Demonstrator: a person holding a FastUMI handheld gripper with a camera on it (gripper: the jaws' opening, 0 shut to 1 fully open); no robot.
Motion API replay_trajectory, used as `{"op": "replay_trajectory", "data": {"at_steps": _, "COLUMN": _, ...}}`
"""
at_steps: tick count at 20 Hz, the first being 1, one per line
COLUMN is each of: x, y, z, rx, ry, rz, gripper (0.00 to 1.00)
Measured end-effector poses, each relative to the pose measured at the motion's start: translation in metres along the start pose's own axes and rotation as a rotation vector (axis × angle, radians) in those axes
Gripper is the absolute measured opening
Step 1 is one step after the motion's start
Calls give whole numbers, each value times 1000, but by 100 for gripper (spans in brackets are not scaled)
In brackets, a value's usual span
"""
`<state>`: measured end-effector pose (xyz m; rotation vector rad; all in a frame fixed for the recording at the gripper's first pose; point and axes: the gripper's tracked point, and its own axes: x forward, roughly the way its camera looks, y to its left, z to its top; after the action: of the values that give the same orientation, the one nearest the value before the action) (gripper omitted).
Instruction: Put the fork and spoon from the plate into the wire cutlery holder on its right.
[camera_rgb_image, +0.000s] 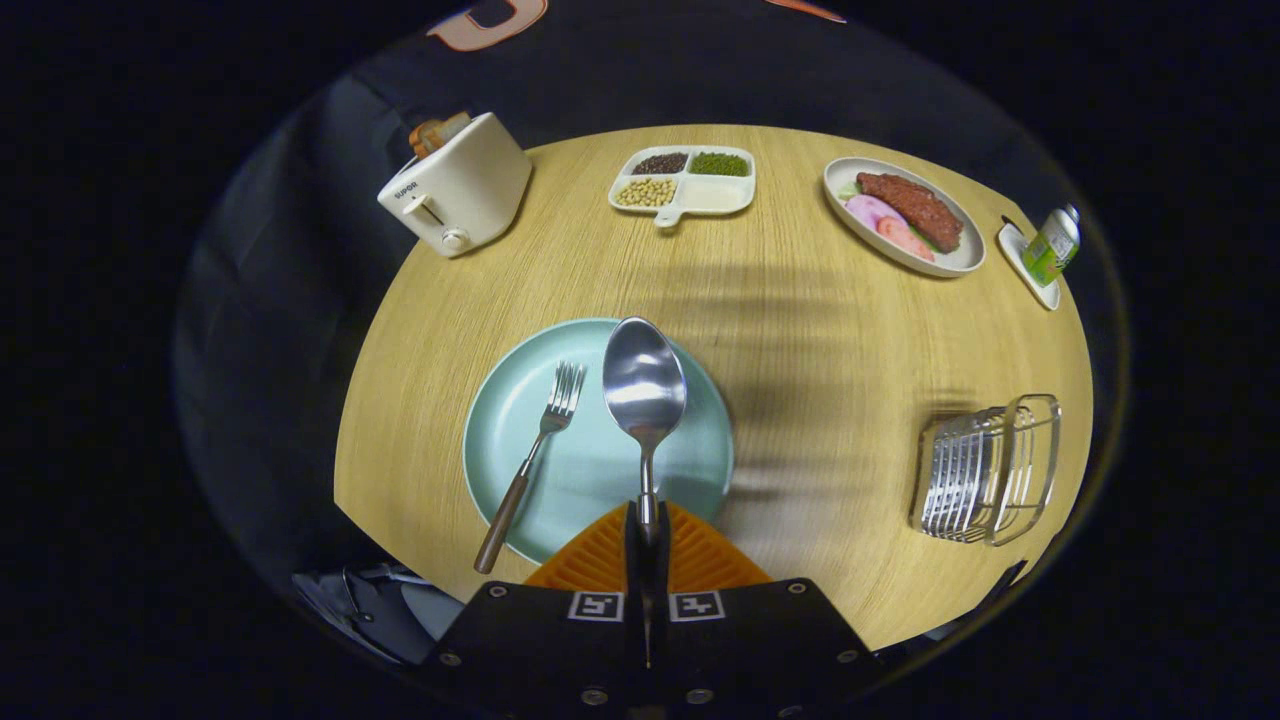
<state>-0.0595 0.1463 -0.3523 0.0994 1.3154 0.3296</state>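
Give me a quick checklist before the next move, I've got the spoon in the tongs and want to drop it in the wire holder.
1. Tongs shut on the spoon handle: ok.
2. Spoon lifted off the light blue plate: cannot tell.
3. Fork apart from the spoon, lying on the plate: ok.
4. Wire cutlery holder to the plate's right, standing upright: ok.
5. Bare tabletop between plate and holder: ok.
6. Holder's opening free inside: cannot tell.
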Motion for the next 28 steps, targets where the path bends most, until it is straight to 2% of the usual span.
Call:
{"op": "replay_trajectory", "data": {"at_steps": 7, "x": -80, "y": -65, "z": 6, "rx": 48, "ry": -139, "rz": -88, "gripper": 2}}
{"op": "replay_trajectory", "data": {"at_steps": 13, "x": -105, "y": -137, "z": -21, "rx": 131, "ry": -157, "rz": -183, "gripper": 2}}
{"op": "replay_trajectory", "data": {"at_steps": 15, "x": -106, "y": -155, "z": -31, "rx": 157, "ry": -137, "rz": -197, "gripper": 3}}
{"op": "replay_trajectory", "data": {"at_steps": 19, "x": -102, "y": -180, "z": -50, "rx": 113, "ry": -41, "rz": -222, "gripper": 3}}
{"op": "replay_trajectory", "data": {"at_steps": 24, "x": -95, "y": -197, "z": -65, "rx": 5, "ry": 107, "rz": -240, "gripper": 3}}
{"op": "replay_trajectory", "data": {"at_steps": 28, "x": -86, "y": -203, "z": -63, "rx": -56, "ry": 186, "rz": -221, "gripper": 4}}
